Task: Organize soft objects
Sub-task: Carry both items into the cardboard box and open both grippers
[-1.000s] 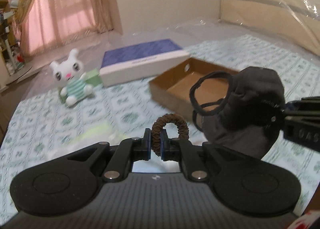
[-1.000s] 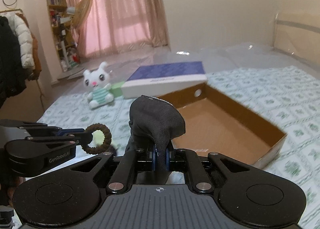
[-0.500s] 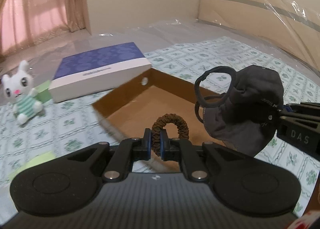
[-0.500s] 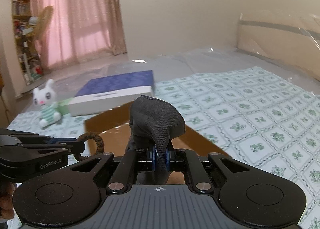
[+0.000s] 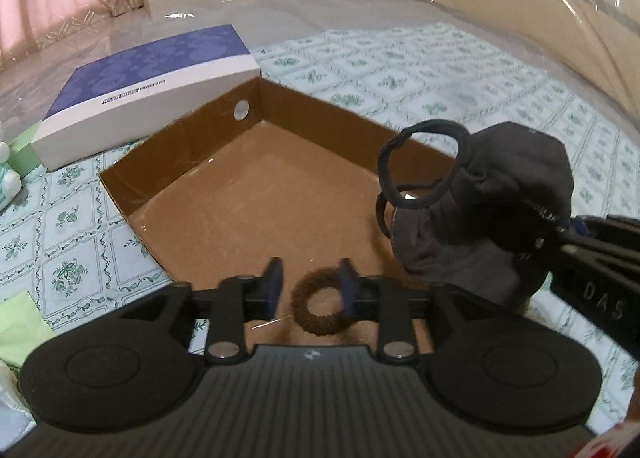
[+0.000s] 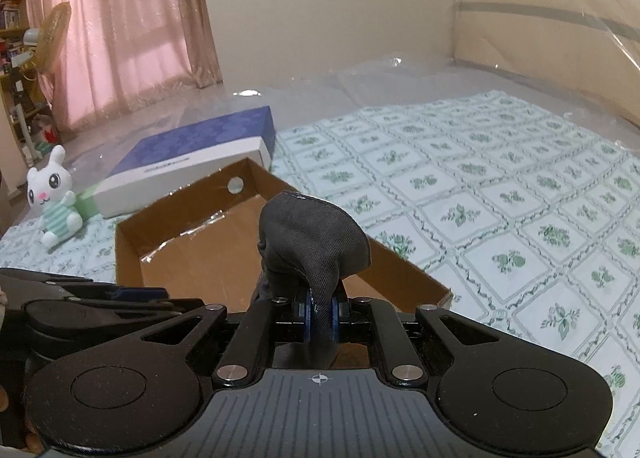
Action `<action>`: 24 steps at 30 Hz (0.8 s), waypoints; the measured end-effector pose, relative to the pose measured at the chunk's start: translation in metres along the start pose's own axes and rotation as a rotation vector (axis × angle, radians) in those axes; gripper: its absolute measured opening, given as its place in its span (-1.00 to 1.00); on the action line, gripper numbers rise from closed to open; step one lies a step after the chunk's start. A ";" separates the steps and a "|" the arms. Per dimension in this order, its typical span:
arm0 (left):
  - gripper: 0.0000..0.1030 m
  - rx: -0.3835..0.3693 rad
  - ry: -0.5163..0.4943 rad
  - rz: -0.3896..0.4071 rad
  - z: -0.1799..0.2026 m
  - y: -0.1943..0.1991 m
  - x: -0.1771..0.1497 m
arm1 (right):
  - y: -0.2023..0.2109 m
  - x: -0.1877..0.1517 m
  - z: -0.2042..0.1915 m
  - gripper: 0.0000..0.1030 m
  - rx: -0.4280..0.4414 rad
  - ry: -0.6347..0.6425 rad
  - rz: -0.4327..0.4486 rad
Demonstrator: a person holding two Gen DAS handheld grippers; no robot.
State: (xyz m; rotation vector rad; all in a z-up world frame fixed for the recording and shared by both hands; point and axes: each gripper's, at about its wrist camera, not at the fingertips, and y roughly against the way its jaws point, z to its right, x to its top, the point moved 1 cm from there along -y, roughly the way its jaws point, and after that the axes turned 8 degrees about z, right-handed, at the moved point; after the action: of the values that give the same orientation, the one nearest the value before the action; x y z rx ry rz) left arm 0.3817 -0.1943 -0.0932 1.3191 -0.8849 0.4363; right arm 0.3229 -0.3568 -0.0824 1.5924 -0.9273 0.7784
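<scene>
- My left gripper (image 5: 308, 286) hangs over the near end of the brown cardboard box (image 5: 188, 145); its fingers (image 5: 273, 282) have just been opening and now stand apart.
- The brown hair tie (image 5: 319, 306) lies flat as a ring between them. The left finger is clear of it; it sits right against the right finger, and I cannot tell whether it has reached the box floor or is still in the air.
- My right gripper (image 6: 319, 312) has its fingers closed on a fold of the dark fabric face mask (image 6: 314, 242), which bulges up above them.
- In the left wrist view the mask (image 5: 496, 213) hangs from that gripper at the right, over the near right corner of the box, its two ear loops (image 5: 420, 161) sticking out toward the box's middle.
- The box is open-topped and shallow, with a round hole in its far wall; apart from the hair tie at the near end, its floor shows bare cardboard.
- A flat white box with a blue patterned lid (image 5: 148, 85) lies closed just behind the cardboard box's far corner.
- A white plush rabbit in a striped green top (image 6: 54, 201) sits to the left of both boxes, with a pale green block (image 6: 86, 201) between it and the white box.
- Everything rests on a bed with a green floral quilt (image 6: 500, 225).
</scene>
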 end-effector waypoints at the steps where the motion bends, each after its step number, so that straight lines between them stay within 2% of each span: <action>1: -0.41 0.004 -0.005 -0.006 -0.001 -0.001 -0.002 | -0.001 -0.001 0.000 -0.82 0.001 -0.002 -0.003; 9: -0.31 0.024 -0.010 -0.023 -0.011 0.000 -0.006 | -0.008 -0.002 0.002 -0.77 0.029 -0.064 0.013; 11: -0.22 0.027 -0.014 -0.021 -0.012 0.002 -0.005 | -0.012 -0.001 0.001 -0.37 0.021 -0.066 0.003; 12: -0.22 0.028 -0.015 -0.020 -0.013 0.004 -0.005 | -0.012 -0.001 0.001 0.04 0.021 -0.064 0.011; 13: -0.20 0.028 -0.016 -0.019 -0.014 0.005 -0.005 | -0.010 -0.001 0.001 0.26 0.025 -0.064 0.026; 19: -0.09 0.027 -0.023 -0.010 -0.017 0.018 -0.006 | -0.002 -0.001 -0.003 0.33 0.037 -0.030 0.021; 22: 0.06 0.026 -0.024 -0.007 -0.017 0.025 -0.006 | 0.005 -0.001 -0.004 0.33 0.037 -0.031 0.016; 24: 0.07 0.022 -0.023 -0.001 -0.018 0.032 -0.007 | 0.010 -0.001 -0.005 0.33 0.035 -0.030 0.015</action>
State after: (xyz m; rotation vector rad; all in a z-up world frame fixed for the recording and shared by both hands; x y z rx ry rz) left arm 0.3600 -0.1684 -0.0780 1.3477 -0.9005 0.4316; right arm 0.3135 -0.3525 -0.0774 1.6332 -0.9532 0.7866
